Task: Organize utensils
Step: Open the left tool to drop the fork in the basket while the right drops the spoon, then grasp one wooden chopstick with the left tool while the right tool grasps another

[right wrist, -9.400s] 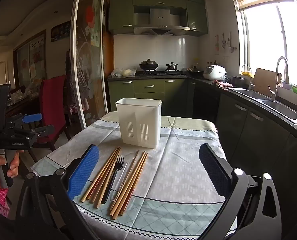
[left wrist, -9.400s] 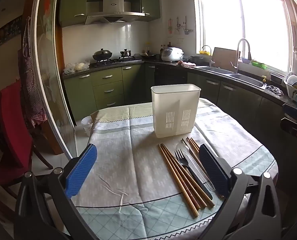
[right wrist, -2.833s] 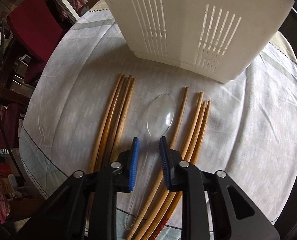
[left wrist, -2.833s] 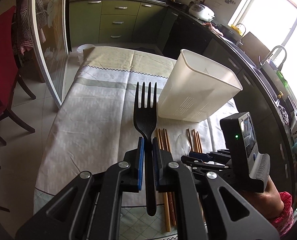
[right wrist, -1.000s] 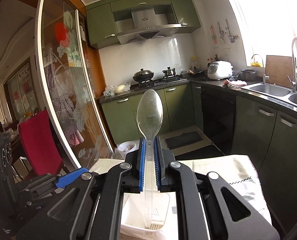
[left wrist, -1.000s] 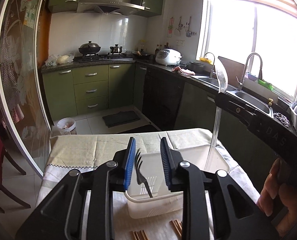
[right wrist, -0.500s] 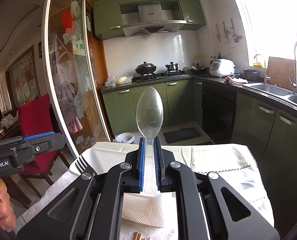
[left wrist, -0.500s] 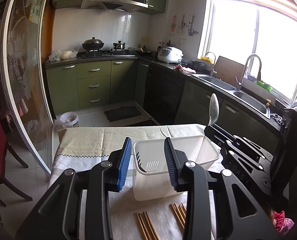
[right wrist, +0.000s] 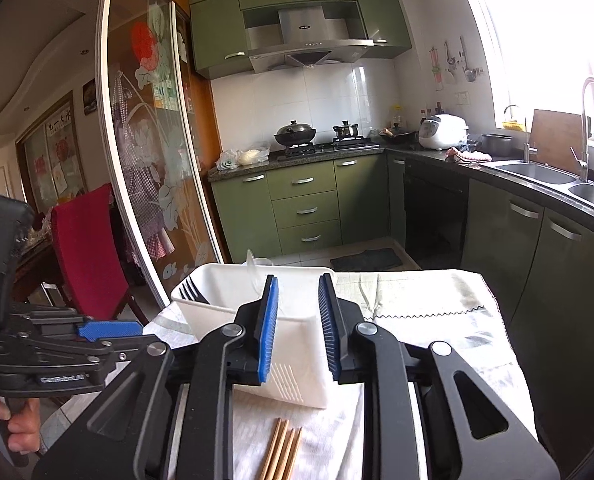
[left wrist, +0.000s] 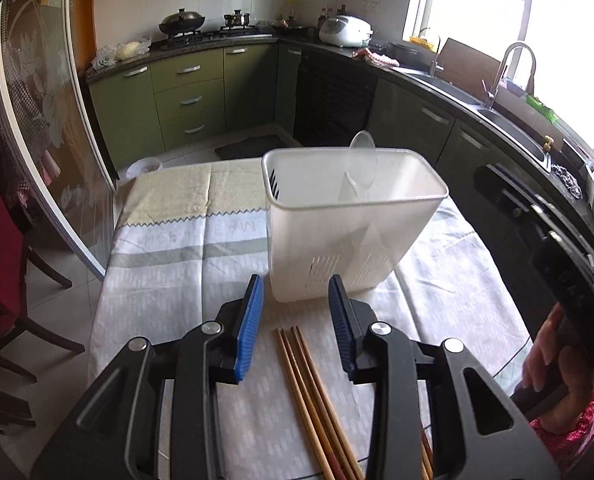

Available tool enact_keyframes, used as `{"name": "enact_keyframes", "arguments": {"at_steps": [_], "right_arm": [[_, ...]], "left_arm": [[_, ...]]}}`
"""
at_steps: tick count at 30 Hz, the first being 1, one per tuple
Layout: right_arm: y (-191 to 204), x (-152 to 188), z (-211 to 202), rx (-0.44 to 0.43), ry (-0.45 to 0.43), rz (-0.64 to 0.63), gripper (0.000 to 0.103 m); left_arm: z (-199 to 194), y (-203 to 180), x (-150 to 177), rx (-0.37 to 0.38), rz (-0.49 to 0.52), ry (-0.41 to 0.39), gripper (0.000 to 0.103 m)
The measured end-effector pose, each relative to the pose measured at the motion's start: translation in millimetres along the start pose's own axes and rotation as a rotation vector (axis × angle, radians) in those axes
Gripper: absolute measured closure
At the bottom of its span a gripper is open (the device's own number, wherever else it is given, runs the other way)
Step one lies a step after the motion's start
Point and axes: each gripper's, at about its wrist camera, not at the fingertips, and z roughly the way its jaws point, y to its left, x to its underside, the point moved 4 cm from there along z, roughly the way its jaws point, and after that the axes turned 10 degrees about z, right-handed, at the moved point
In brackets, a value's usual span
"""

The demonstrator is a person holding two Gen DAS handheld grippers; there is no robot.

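A white plastic utensil holder [left wrist: 353,224] stands on the table. A clear plastic spoon [left wrist: 361,162] leans inside it, bowl up; in the right wrist view the spoon [right wrist: 251,270] pokes above the far rim. A black fork [right wrist: 191,293] stands at the holder's left end [right wrist: 233,304]. Wooden chopsticks [left wrist: 317,396] lie on the cloth in front of the holder, also in the right wrist view [right wrist: 281,454]. My left gripper [left wrist: 295,320] is open and empty, just before the holder. My right gripper [right wrist: 297,328] is open and empty, above the holder's near side.
The table carries a pale patterned cloth [left wrist: 177,240]. A red chair [right wrist: 85,252] and a glass sliding door [right wrist: 153,160] stand to the left. Green kitchen cabinets [right wrist: 305,208] and a sink counter [right wrist: 545,176] lie behind and to the right.
My right gripper has opened and let the clear spoon drop into the holder. My left gripper has drawn back and tipped down, so the chopsticks show below it.
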Motion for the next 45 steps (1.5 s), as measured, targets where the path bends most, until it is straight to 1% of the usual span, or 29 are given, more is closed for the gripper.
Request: {"name": "enact_keyframes", "arguments": {"at_steps": [3,5,7,9,11,14,17,19,26,29,32,34,37,39,40,45], "right_arm": [[-16.6,8.2,-25.9,0.037,0.032,0.0,0.082],[-32.2,12.8,-37.8,0.081,0.067,0.005,0.081],[-51.5,16.9,-46.4,0.101,0.106,0.036,0.082],[-71.6,22.9,-50.9,0.12,0.151,0.072,0.081],[-85.4,28.9,-53.5,0.127,0.18,0.097,0.081],[-94.6,39.8,-53.4,0.139,0.22,0.095,0.081],[-92.5,45.7,-49.8,0.129,0.244,0.089,0.069],[-89.2,48.6,-46.9,0.12,0.255,0.082,0.069],[-65.9,51.5,-28.0,0.102,0.303,0.058,0.069],[-58.4,57.4,-20.6,0.107,0.339,0.031,0.069],[-50.7,68.4,-9.7,0.107,0.405,0.001,0.069],[-44.6,77.0,-1.0,0.1,0.451,-0.012,0.069],[-35.9,88.7,8.4,0.101,0.492,-0.041,0.069],[-30.5,95.2,13.7,0.105,0.52,-0.064,0.069],[-28.9,98.3,16.9,0.109,0.538,-0.075,0.069],[-27.7,117.1,38.1,0.128,0.652,-0.1,0.069]], "left_arm": [[17.9,0.6,22.5,0.015,-0.014,0.126,0.07],[33.7,1.2,40.7,0.033,-0.026,0.218,0.07],[48.8,0.4,55.4,0.053,-0.049,0.298,0.07],[61.0,-1.5,62.7,0.047,-0.049,0.349,0.076],[70.1,-4.6,70.7,0.038,-0.052,0.38,0.078],[80.8,-4.5,78.5,0.025,-0.063,0.42,0.084],[86.1,-6.3,81.1,0.037,-0.074,0.443,0.084],[88.8,-7.9,82.6,0.054,-0.08,0.455,0.084],[93.3,-9.9,83.1,0.035,-0.072,0.469,0.084],[94.8,-10.0,81.7,0.036,-0.073,0.474,0.084],[95.6,-7.6,81.4,0.053,-0.079,0.481,0.084],[99.4,-12.1,84.2,0.075,-0.086,0.503,0.084],[101.3,-15.3,82.2,0.067,-0.072,0.498,0.084],[102.5,-13.9,81.3,0.065,-0.07,0.503,0.089],[103.0,-12.7,81.2,0.061,-0.066,0.507,0.094],[101.2,2.0,83.0,0.043,-0.063,0.518,0.095]]}}
